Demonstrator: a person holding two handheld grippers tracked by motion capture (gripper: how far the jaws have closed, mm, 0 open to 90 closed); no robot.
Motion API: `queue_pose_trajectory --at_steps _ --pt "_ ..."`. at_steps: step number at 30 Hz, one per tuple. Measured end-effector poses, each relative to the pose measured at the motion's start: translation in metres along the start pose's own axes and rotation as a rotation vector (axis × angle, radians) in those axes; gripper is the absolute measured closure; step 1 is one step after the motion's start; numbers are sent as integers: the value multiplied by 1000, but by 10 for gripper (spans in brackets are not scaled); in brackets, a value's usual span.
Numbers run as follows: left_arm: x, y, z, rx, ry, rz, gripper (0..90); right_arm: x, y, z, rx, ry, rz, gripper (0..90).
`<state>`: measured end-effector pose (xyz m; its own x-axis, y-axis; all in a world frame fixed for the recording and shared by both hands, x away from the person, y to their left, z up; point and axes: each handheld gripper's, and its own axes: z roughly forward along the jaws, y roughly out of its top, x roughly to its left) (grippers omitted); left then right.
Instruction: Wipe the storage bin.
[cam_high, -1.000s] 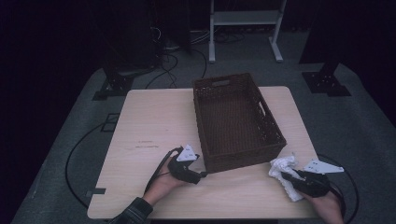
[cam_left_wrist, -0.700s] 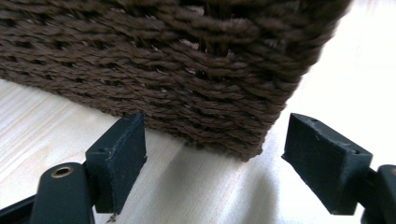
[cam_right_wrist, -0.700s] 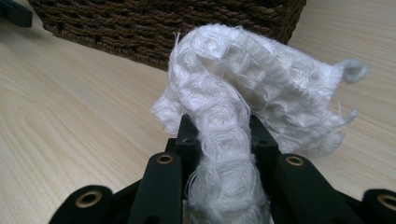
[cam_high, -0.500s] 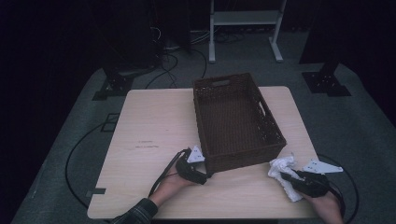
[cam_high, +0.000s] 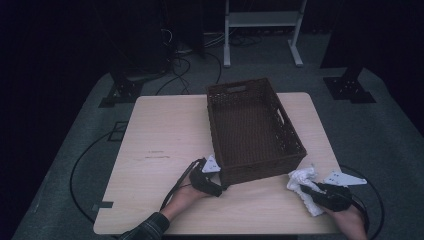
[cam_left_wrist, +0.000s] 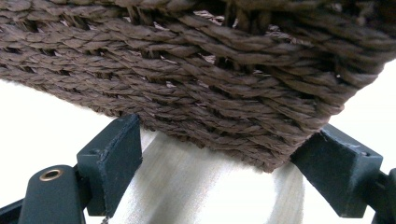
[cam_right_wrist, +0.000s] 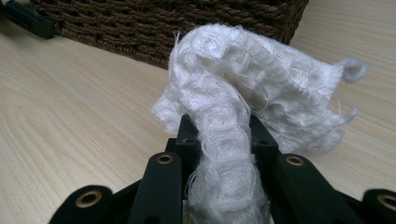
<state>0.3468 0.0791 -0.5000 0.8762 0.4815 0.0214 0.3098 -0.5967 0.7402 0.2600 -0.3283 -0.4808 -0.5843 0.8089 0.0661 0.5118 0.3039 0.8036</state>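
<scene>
On the surface, inspected largest to smallest:

Surface: pale wood grain; a faint line of dark marks left of centre, too small to read.

Basket: brown woven, rectangular, long axis running away from the person, slightly slanted; no label visible. Near left corner sits between the jaws of the left tongs.

Cloth: white, loosely woven, frayed at the edges; lies at the near right of the surface, just beside the basket's near right corner. Long axis runs from the right tongs forward toward the basket, the bunched free end rising ahead of the jaws. No writing on it.

Left tongs: jaws apart and have just been opening; the basket's lower corner is between them, one jaw at each side; whether the pads press on the weave cannot be told.

Right tongs: clamped on the cloth, which fills the gap between the jaws.
</scene>
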Motion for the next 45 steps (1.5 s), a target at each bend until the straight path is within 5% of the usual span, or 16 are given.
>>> queue_pose_trajectory --at_steps 13,30,45 --pt "1 0 0 1 -6 -5 169 0 9 -11 -50 -14 -4 711" --pt "1 0 0 1 -6 -5 169 -2 49 -23 -174 -11 -47 711" --pt "0 0 0 0 -4 -7 170 -11 52 -2 -151 1 -44 710"
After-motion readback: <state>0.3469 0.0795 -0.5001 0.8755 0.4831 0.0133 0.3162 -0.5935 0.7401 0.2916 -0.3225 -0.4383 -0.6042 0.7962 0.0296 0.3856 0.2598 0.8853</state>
